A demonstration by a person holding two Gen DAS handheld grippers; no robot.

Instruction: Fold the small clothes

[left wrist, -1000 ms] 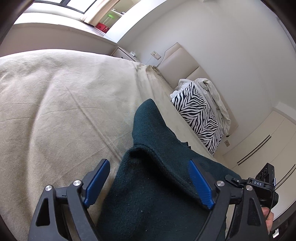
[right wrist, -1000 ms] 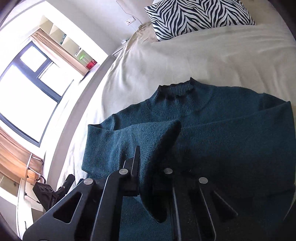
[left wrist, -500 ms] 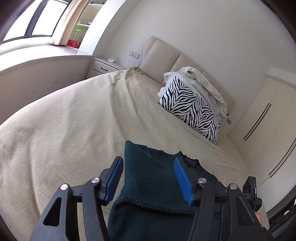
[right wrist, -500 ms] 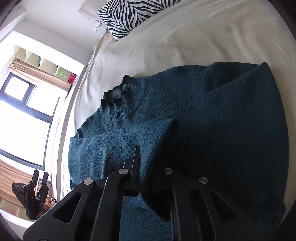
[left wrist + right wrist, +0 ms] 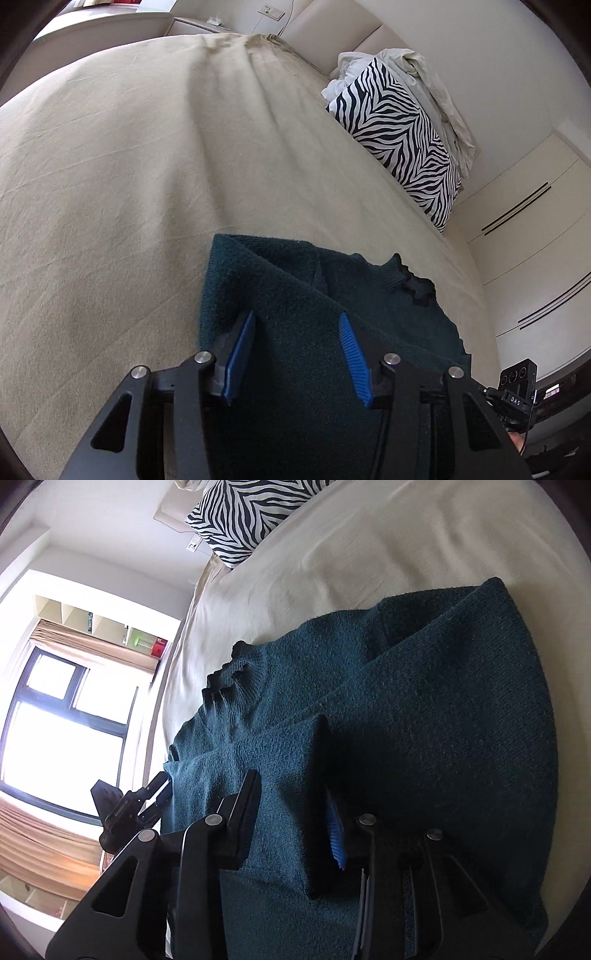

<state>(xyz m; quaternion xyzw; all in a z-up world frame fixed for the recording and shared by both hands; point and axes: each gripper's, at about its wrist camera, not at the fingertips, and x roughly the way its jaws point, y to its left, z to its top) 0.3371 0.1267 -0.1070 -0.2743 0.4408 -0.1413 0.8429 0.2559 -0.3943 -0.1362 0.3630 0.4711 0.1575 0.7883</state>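
So we've got a dark teal knit sweater (image 5: pixel 424 709) lying on the bed (image 5: pixel 110 166), spread over the beige sheet with both sleeves folded in across the body. Its ribbed collar (image 5: pixel 413 280) points up toward the head of the bed.

Our left gripper (image 5: pixel 297 350) sits over the left folded edge. Its blue pads (image 5: pixel 240 350) are spread apart with knit showing in the gap between them, so it isn't pinching anything. Our right gripper (image 5: pixel 291 816) is the same story: jaws apart, straddling a raised fold of the sleeve cuff (image 5: pixel 288 760) without squeezing it. In the right wrist view the left gripper shows up again at the sweater's far edge.

Further out, a zebra-print pillow (image 5: pixel 402 147) leans at the headboard (image 5: pixel 332 33) with a crumpled pale blanket (image 5: pixel 424 74) bunched behind it. There's a nightstand (image 5: pixel 192 27) off the bed's corner, white wardrobe doors (image 5: pixel 535 221) on one side, and a big window (image 5: pixel 59 731) with tan curtains on the other.
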